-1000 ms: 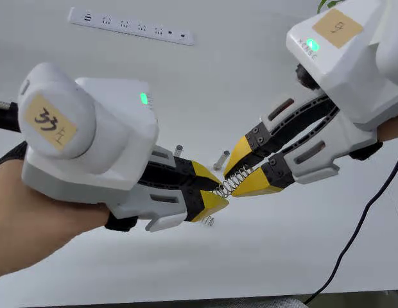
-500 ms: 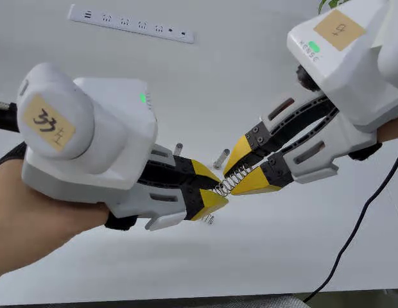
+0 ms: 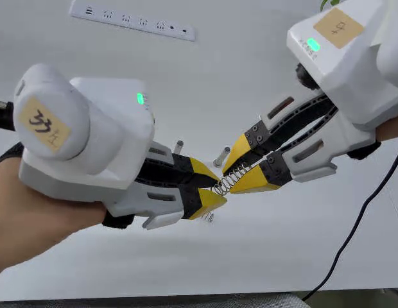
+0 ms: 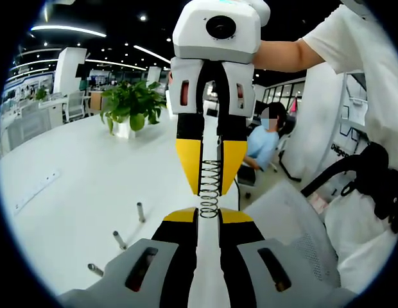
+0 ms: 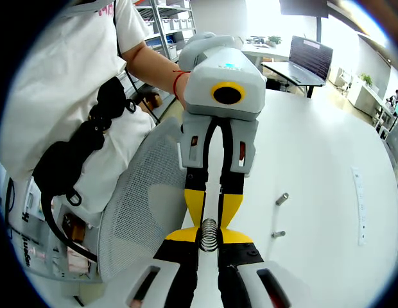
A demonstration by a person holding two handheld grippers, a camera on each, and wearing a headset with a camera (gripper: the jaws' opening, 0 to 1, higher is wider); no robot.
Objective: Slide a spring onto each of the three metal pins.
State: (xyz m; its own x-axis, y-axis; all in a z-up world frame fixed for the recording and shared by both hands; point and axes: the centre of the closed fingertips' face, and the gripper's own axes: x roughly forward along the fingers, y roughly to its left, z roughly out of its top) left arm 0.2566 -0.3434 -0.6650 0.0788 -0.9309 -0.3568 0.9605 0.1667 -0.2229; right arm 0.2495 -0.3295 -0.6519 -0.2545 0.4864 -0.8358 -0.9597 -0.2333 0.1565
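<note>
A thin wire spring [image 3: 228, 180] spans the gap between the two grippers, up off the white table [image 3: 250, 77]. My left gripper [image 3: 215, 191] is shut on its near end, and my right gripper [image 3: 237, 176] is shut on the other end. In the left gripper view the spring [image 4: 210, 183] runs from my own tips [image 4: 208, 215] up into the right gripper's yellow fingertips [image 4: 189, 163]. The right gripper view shows the spring [image 5: 208, 234] end-on. Two metal pins [image 3: 178, 147] [image 3: 221, 157] stand behind the tips. Three pins [image 4: 140, 212] [image 4: 119, 239] [image 4: 95, 269] appear in the left gripper view.
Another small spring [image 3: 208, 218] lies on the table under the left gripper's tips. A white power strip [image 3: 131, 20] lies at the far edge. A black cable [image 3: 359, 224] hangs at the right. A mesh chair [image 5: 138, 205] is beside the table.
</note>
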